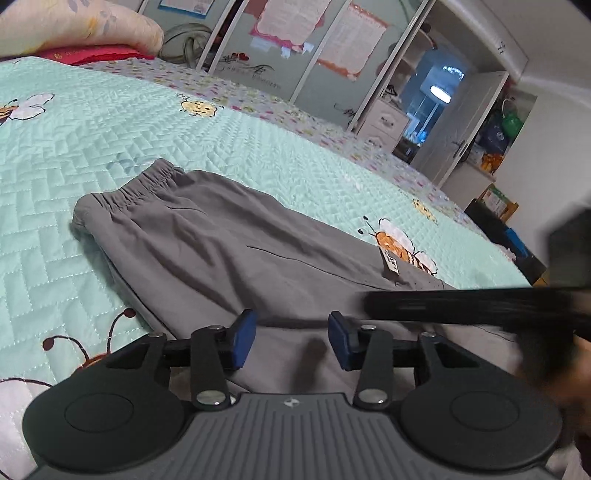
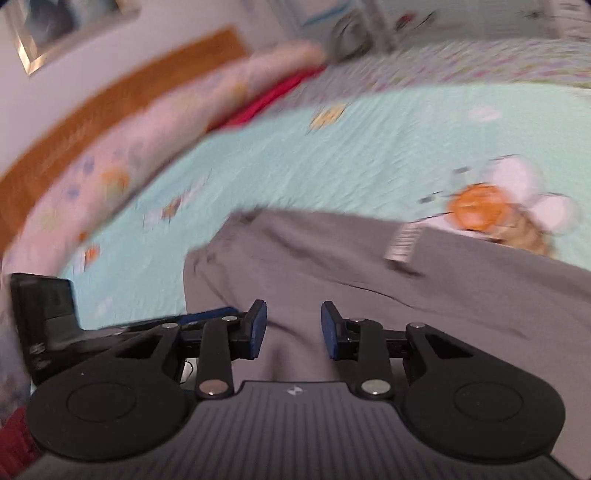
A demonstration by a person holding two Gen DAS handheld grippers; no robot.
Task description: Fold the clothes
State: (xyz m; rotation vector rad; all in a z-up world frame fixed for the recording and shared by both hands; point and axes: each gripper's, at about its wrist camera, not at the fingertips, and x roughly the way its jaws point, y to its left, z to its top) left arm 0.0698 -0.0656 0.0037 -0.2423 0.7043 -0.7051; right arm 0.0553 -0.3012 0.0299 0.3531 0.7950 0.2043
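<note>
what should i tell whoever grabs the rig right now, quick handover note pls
Left gripper: open, empty, low over the near part of the grey shorts.
Right gripper: open, empty, also over the shorts; its view is blurred.
Shorts lie on the mint quilted bedspread, elastic waistband at the far end, paper tag on the right edge.
Done: how far folding has got cannot be told.
Left: grip the fabric and fold.

Trousers (image 1: pixel 207 236) lying flat on the bed (image 1: pixel 74 122), both grippers hovering above them, pillow (image 1: pixel 81 26) lying behind.
</note>
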